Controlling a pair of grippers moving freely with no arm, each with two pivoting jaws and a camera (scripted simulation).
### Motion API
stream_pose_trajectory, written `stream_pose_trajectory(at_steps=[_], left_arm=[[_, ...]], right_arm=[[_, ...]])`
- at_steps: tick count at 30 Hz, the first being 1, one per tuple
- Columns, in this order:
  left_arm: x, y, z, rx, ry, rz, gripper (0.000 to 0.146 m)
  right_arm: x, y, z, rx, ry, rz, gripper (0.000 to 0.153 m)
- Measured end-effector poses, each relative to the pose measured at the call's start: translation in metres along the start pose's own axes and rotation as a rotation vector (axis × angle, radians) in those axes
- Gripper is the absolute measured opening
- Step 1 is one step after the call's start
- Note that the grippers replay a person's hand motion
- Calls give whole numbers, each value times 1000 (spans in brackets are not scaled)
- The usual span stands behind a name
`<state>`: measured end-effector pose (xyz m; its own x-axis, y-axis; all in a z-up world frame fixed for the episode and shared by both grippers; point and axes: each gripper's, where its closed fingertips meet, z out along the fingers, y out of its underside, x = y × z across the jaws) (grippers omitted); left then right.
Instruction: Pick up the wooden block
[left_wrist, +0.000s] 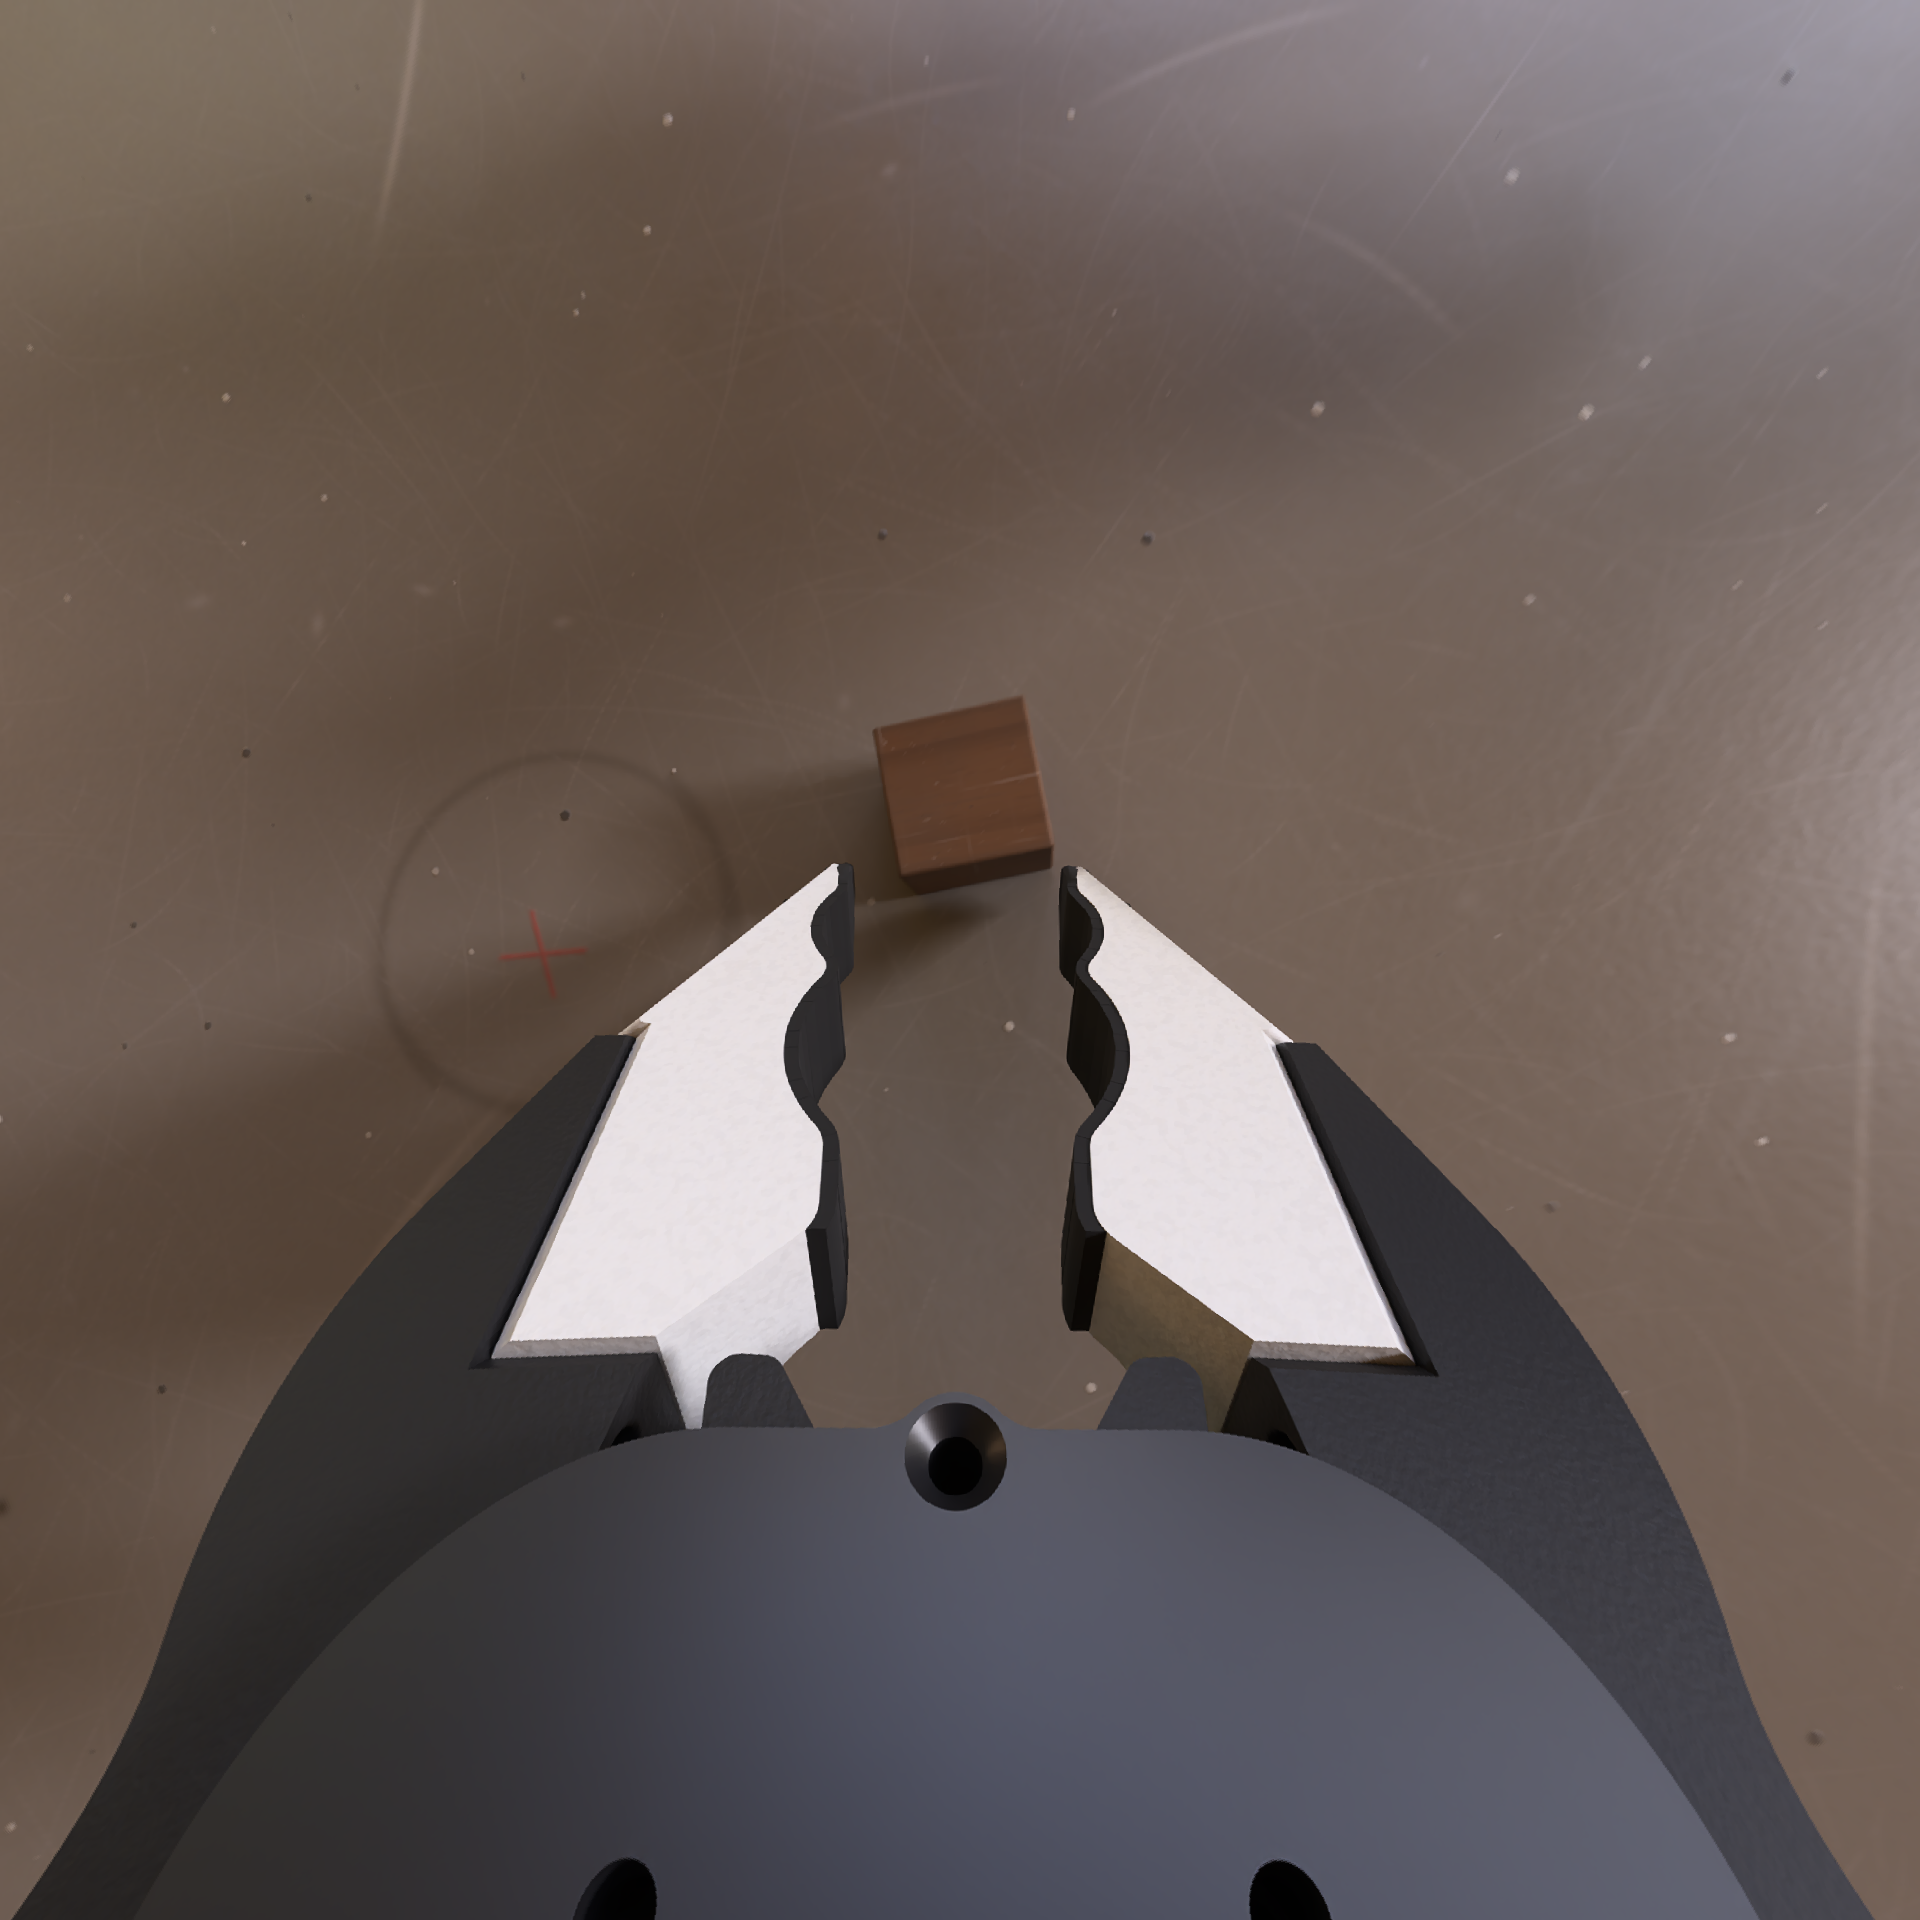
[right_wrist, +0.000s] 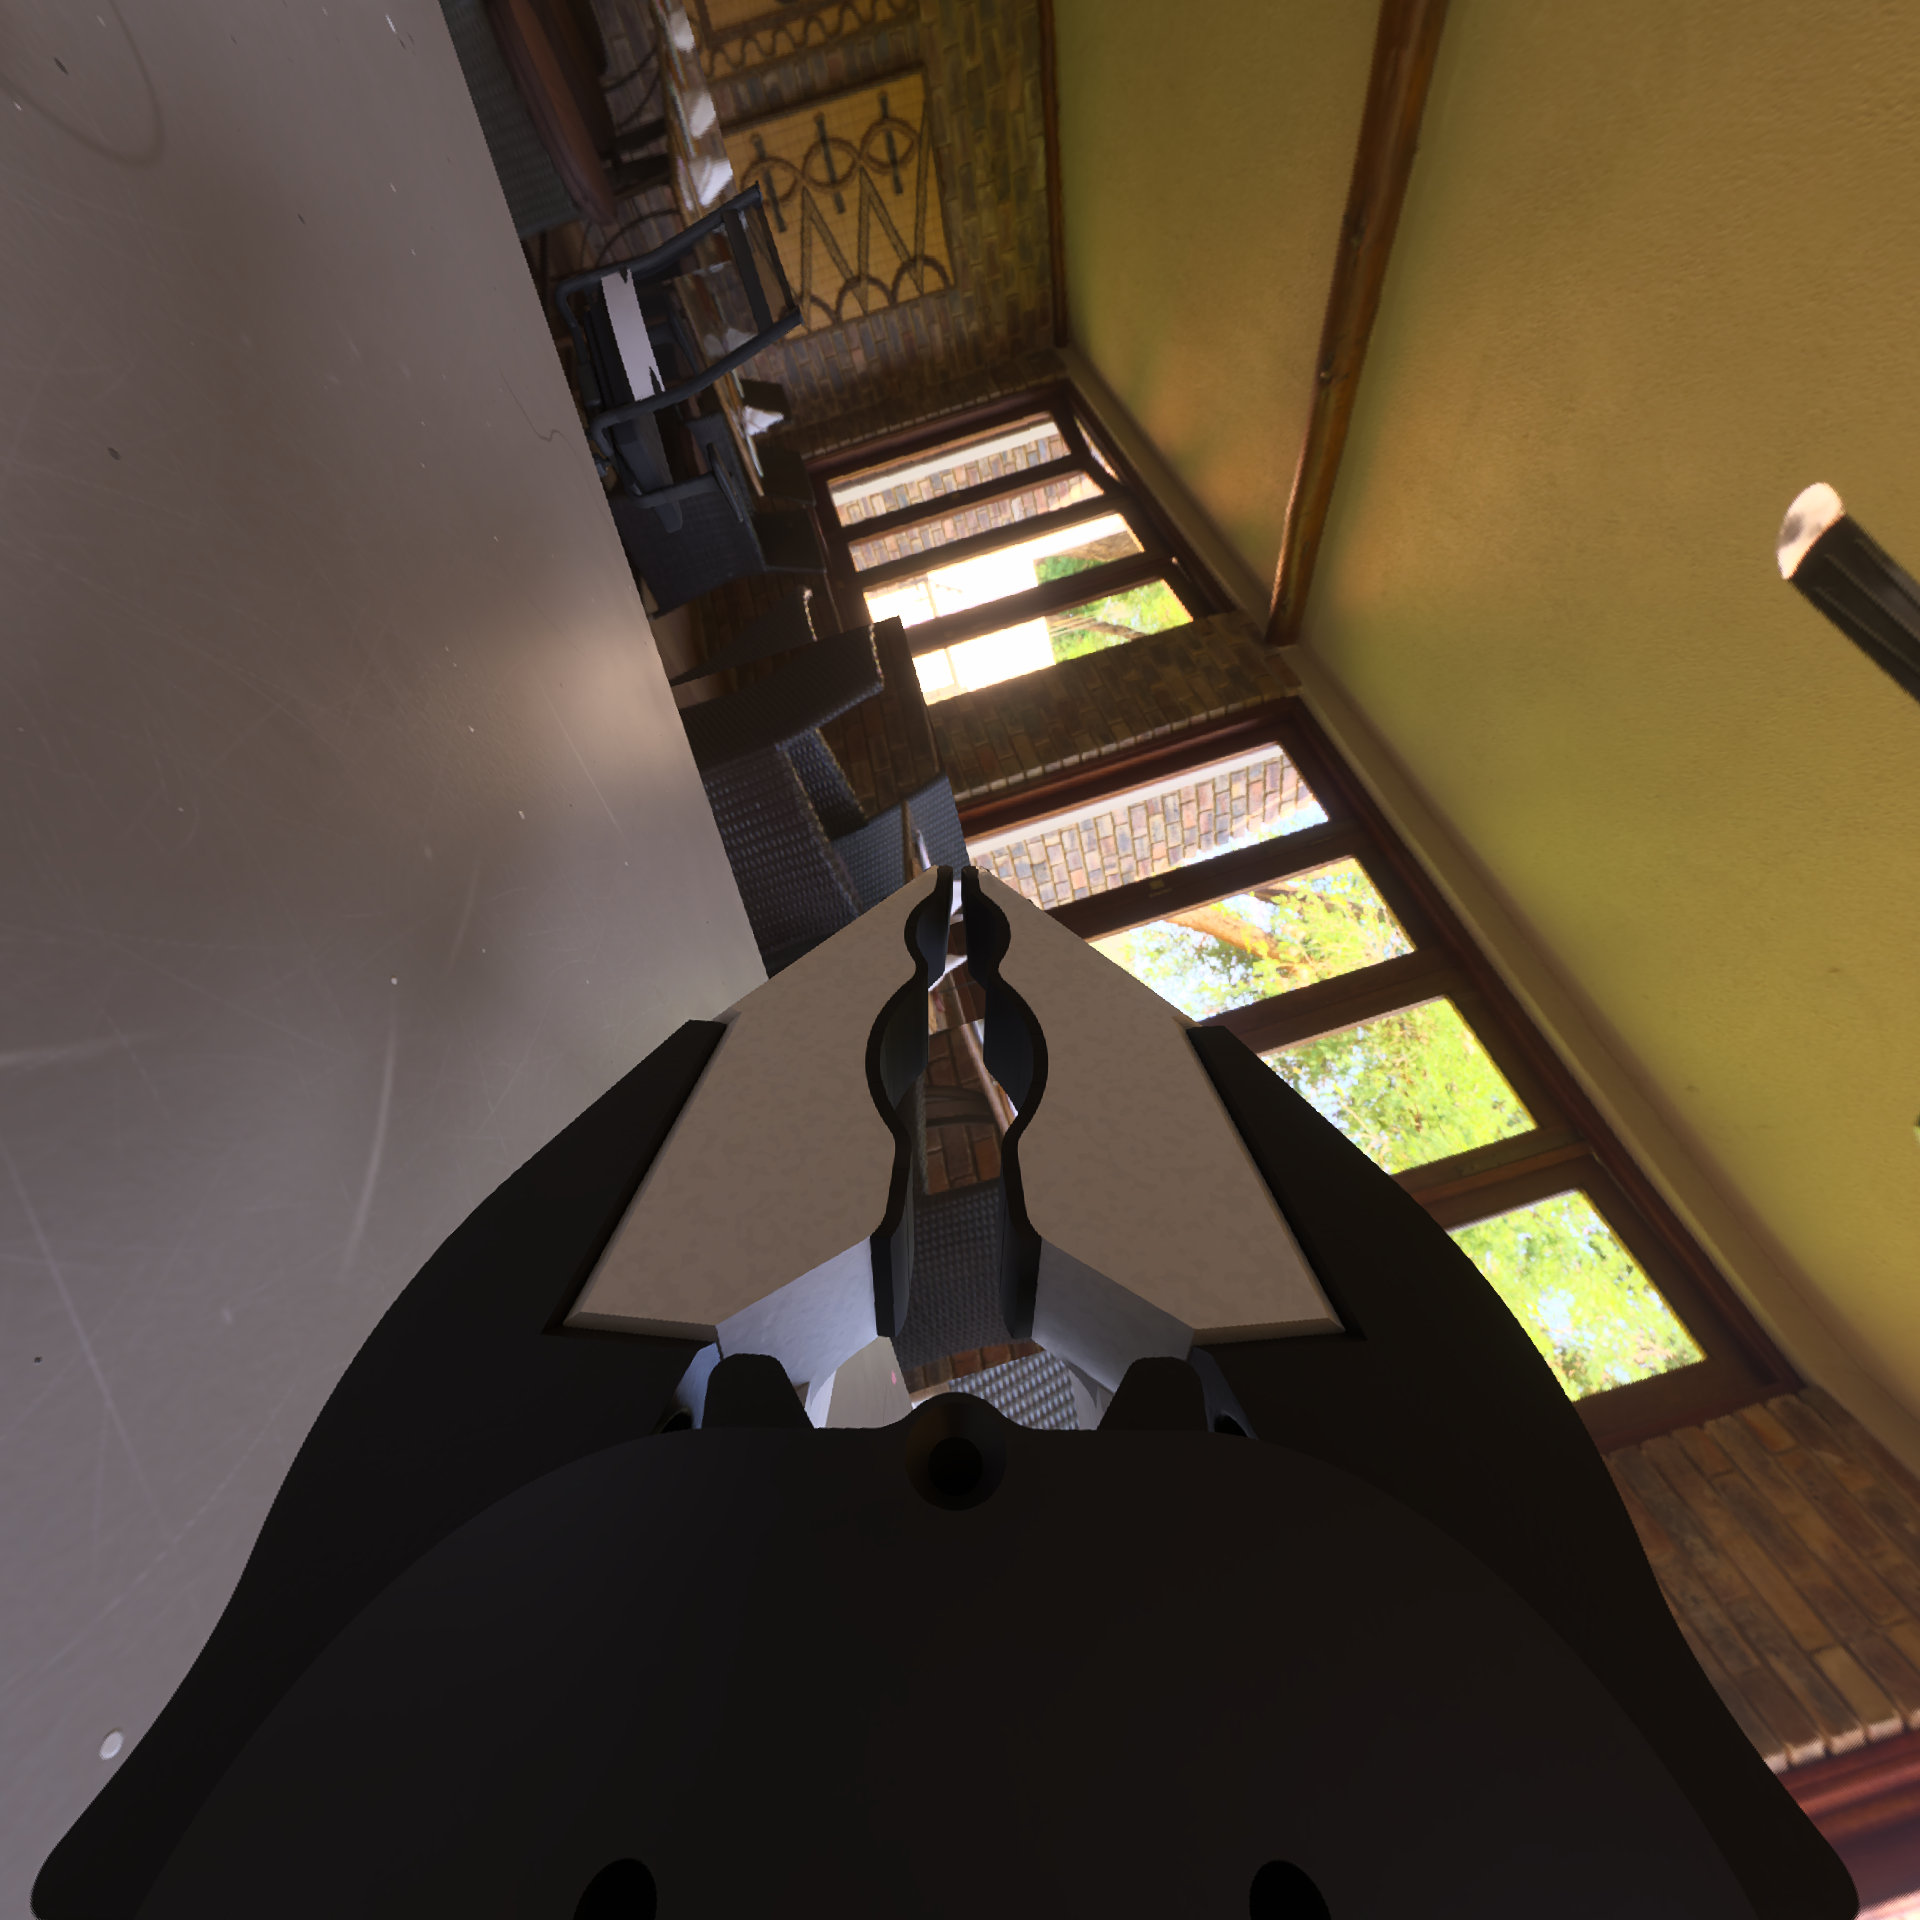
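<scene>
In your left wrist view, the left claw (left_wrist: 957, 883) is released, its jaws spread wide above the scratched brown surface (left_wrist: 1351, 623). The wooden block (left_wrist: 962, 792) sits on that surface just beyond the fingertips, untouched, with a faint ring and red cross (left_wrist: 541, 952) off to its left.

In your right wrist view, the right claw (right_wrist: 957, 883) is clenched on nothing, pointing past the surface edge toward windows (right_wrist: 1351, 1039).
</scene>
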<state>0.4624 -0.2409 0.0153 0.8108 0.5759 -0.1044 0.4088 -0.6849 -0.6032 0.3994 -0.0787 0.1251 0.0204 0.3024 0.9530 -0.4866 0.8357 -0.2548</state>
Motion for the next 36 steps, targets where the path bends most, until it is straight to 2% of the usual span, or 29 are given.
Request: stream_pose_trajectory(at_steps=[3, 7, 9, 22, 28, 32, 36], left_arm=[[6, -7, -2, 10, 8, -40, 39], [10, 2, 4, -88, 24, -116, 35], [11, 0, 7, -75, 54, -162, 33], [-1, -1, 10, -48, 32, -152, 30], [7, -9, 8, -22, 78, -185, 41], [6, -10, 13, -58, 39, -230, 41], [1, -9, 15, -86, -24, -234, 31]], right_arm=[[0, 0, 0, 1, 0, 0, 1], [0, -1, 0, 3, -2, 2, 1], [0, -1, 0, 3, -2, 2, 1], [0, 0, -1, 1, -3, 5, 1], [0, 0, -1, 2, -3, 7, 1], [0, -1, -1, 3, -3, 6, 1], [0, 0, -1, 2, -4, 9, 1]])
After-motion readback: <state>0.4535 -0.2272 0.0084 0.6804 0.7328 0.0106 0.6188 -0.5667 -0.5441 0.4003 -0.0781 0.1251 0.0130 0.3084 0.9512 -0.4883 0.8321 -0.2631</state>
